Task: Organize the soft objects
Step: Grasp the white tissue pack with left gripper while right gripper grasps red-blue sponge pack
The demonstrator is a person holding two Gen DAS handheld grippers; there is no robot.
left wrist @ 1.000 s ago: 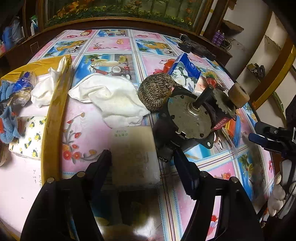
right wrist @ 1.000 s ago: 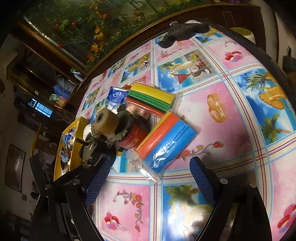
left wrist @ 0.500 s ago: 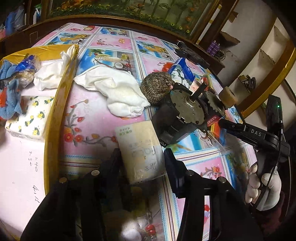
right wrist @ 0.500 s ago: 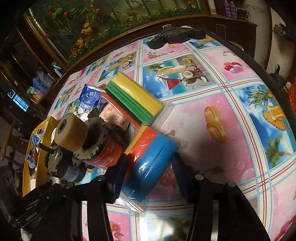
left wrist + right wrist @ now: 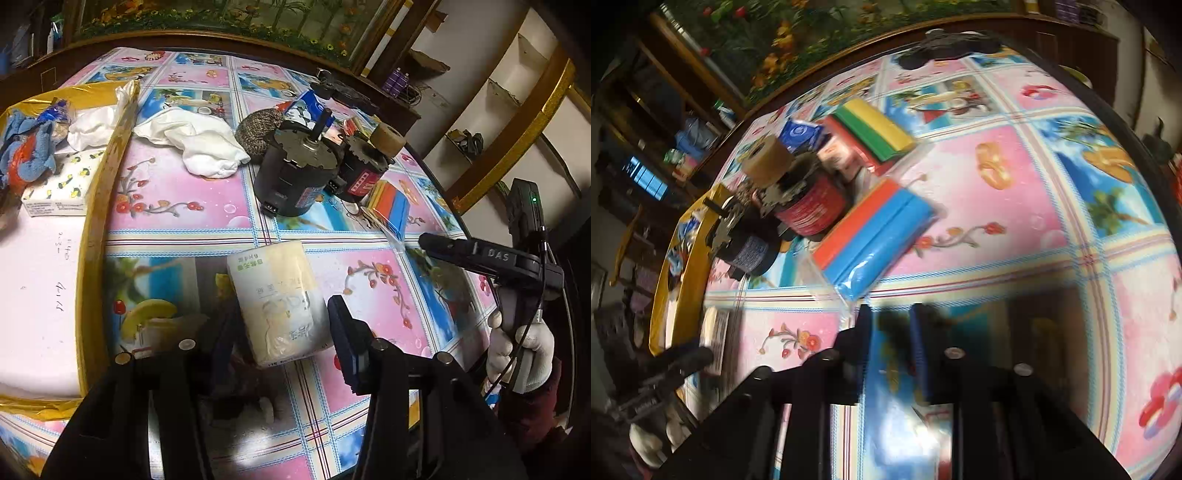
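Note:
My left gripper (image 5: pixel 282 321) is shut on a pale tissue pack (image 5: pixel 280 299) and holds it above the table. My right gripper (image 5: pixel 892 325) has its jaws nearly together, just short of the plastic wrap of an orange-and-blue sponge pack (image 5: pixel 875 232); whether it grips the wrap is unclear. That pack also shows in the left wrist view (image 5: pixel 391 201). A yellow-green-red sponge pack (image 5: pixel 871 129) lies farther back. A white cloth (image 5: pixel 199 144) and a knitted ball (image 5: pixel 258 129) lie on the table. A gold box (image 5: pixel 98 206) at left holds soft items.
Two motors (image 5: pixel 295 170) with a tape roll (image 5: pixel 388 136) stand mid-table between the cloth and the sponges. A blue tissue packet (image 5: pixel 306 107) lies behind them. A black device (image 5: pixel 953 40) sits at the far table edge. Shelves stand to the right.
My left gripper lifted the tissue pack and pulled back toward the near edge. My right gripper narrowed its jaws and drew back from the orange-and-blue sponge pack.

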